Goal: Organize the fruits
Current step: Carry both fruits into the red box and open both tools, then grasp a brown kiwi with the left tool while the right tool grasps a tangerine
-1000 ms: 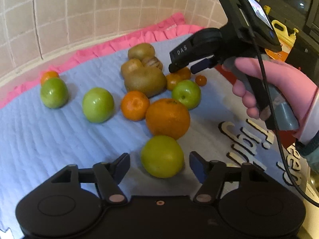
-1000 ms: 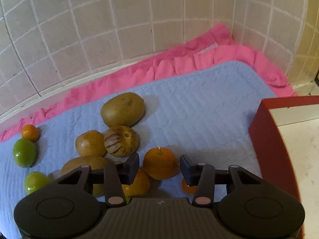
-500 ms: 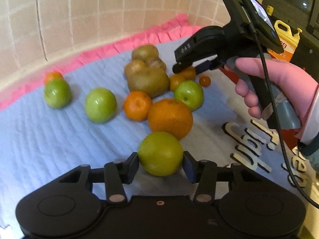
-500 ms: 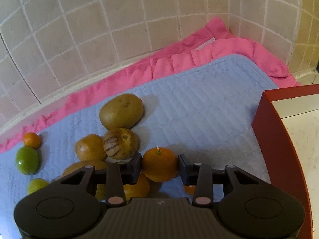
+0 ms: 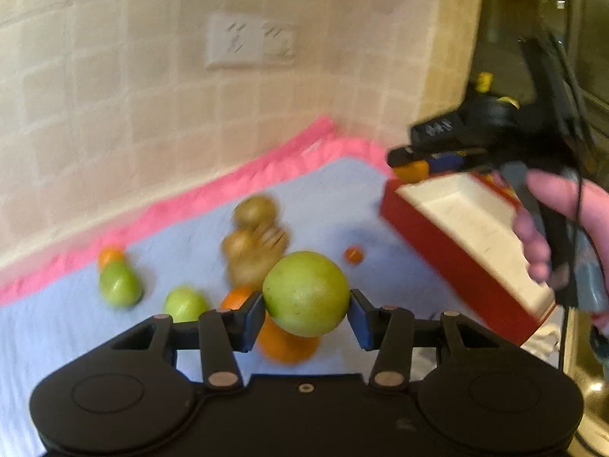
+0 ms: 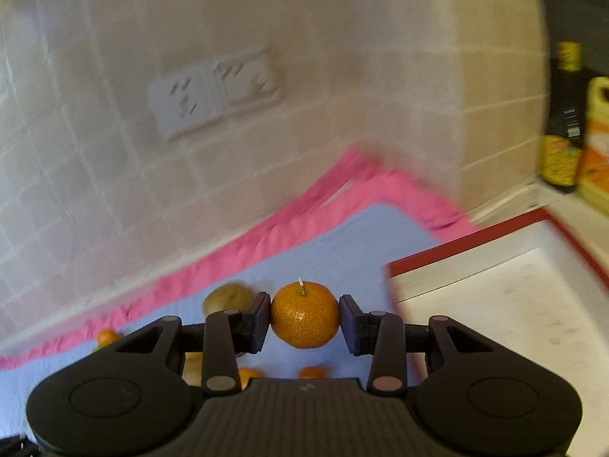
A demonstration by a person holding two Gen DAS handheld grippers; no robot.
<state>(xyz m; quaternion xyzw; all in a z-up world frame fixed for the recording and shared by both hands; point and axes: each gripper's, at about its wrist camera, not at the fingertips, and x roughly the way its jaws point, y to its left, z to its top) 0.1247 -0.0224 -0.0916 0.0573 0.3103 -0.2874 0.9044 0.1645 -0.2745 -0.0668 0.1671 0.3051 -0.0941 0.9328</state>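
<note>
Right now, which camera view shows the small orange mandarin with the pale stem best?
The right wrist view: the small orange mandarin sits sharp between the right gripper fingers. The left wrist view shows only a blurred part of it.

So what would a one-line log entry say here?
left gripper: holds green apple, lifted | right gripper: holds mandarin, lifted | red tray: no fruit visible

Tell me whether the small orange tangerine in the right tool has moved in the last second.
Yes. The small orange tangerine, clamped in the right tool, has lifted off the blue quilted mat, toward the red-rimmed white tray.
</note>
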